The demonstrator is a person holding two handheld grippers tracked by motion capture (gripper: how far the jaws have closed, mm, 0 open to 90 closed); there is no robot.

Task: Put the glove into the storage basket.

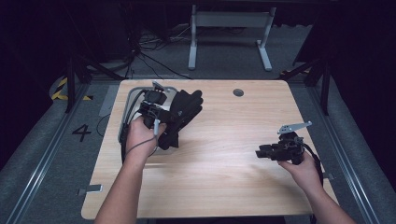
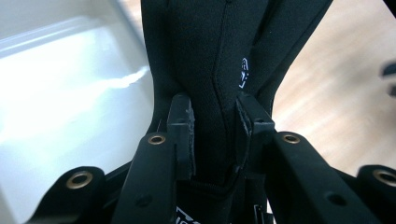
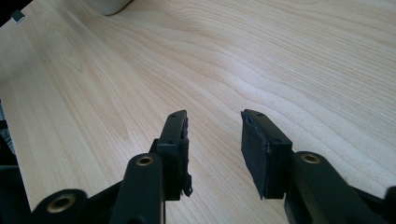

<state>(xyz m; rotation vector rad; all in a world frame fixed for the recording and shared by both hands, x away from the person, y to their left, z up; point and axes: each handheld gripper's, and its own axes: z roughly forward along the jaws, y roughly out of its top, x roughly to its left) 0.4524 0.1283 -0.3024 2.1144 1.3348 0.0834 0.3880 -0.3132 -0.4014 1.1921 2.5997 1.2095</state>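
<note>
Near the tabletop's (image 1: 224, 154) far-left corner, the left gripper (image 2: 215, 135) has its fingers clenched on a black glove (image 1: 183, 116) over the white tray (image 1: 128, 100). The right gripper (image 3: 215, 149) waits released near the right edge. Likely best: lift slowly, grip firm, clearing the tray's rim.

A lab or test workspace: a pale wooden tabletop (image 1: 224, 154) on grey carpet, floor rails (image 1: 42, 158), hazard tape (image 1: 60, 88), loose black cables (image 1: 149, 56), dark surroundings.

Bright light on the table (image 1: 224, 140) amid dark surroundings; glare whitens the blurred tray (image 2: 56, 93).
</note>
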